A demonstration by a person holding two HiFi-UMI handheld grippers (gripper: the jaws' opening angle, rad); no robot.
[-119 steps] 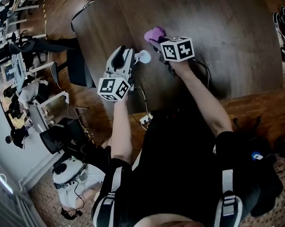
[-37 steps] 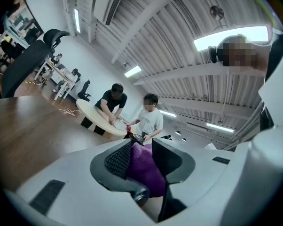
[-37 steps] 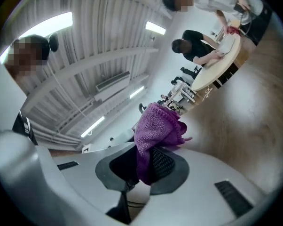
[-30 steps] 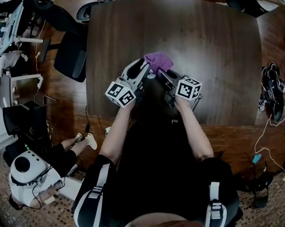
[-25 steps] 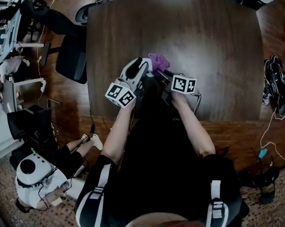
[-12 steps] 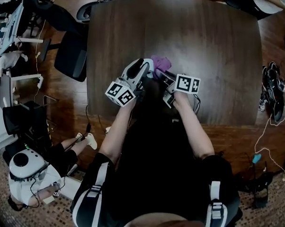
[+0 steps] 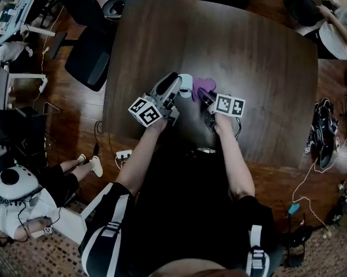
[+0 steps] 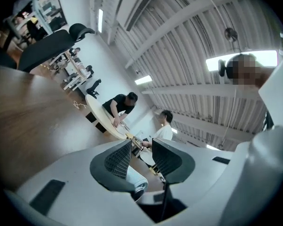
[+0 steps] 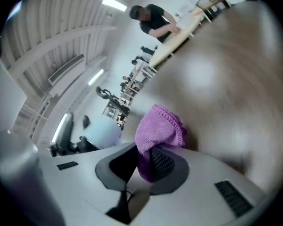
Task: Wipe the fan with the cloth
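In the head view my left gripper holds a small white fan level over the dark table. The left gripper view shows the fan's white handle pinched between the jaws of that gripper; the fan's head is hidden there. Just right of the fan, my right gripper is shut on a purple cloth. In the right gripper view the cloth bunches up out of the gripper, and the pale fan head lies to its left, apart from the cloth.
A black office chair stands off the table's left edge. A cable hangs at the near edge. One person sits on the floor at lower left, another at the far right corner. Two people work at a distant table.
The purple cloth has come off the fan's head and now sits to its right, so the white fan head shows between the grippers. The left gripper has rolled a little.
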